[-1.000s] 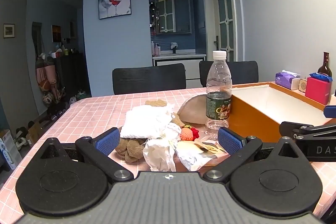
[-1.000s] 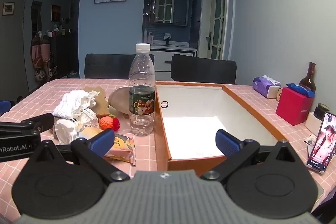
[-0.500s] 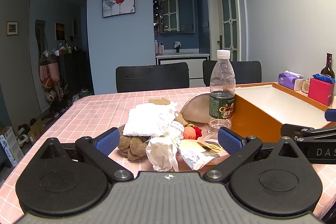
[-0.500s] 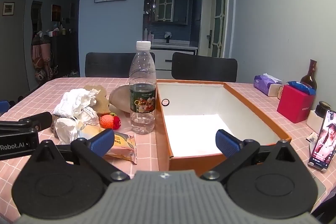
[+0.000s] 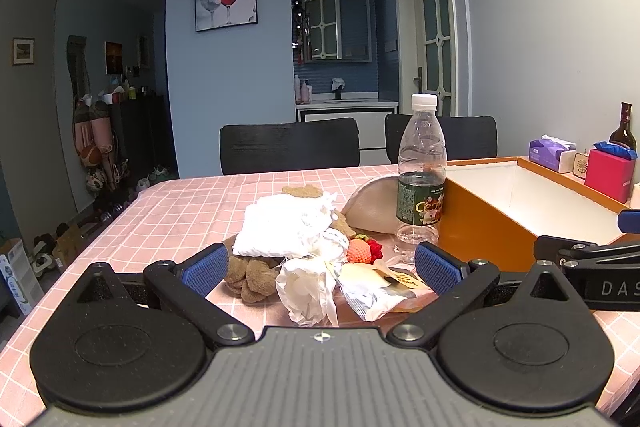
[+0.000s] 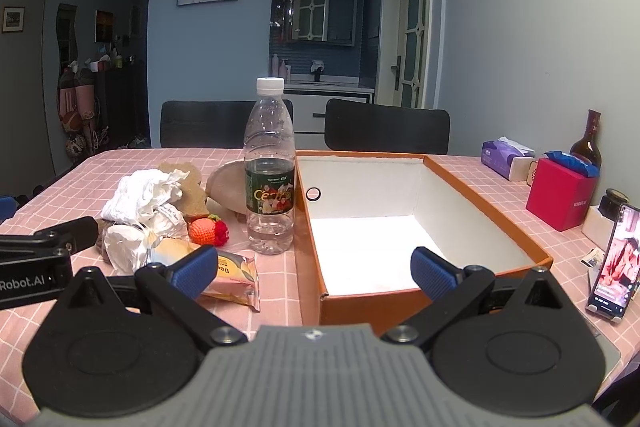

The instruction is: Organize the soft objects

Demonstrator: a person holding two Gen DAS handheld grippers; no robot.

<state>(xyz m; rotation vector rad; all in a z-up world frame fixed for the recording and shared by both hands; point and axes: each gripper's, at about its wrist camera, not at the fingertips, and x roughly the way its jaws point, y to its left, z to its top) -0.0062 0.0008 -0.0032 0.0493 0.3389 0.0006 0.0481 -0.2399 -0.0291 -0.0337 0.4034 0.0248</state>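
Both the left hand-held gripper (image 5: 318,267) and right hand-held gripper (image 6: 314,267) were held spread, empty; the brown plush (image 5: 250,277) was half buried under white cloth (image 5: 286,225) beside the orange box (image 6: 400,301) on the table (image 5: 180,203)
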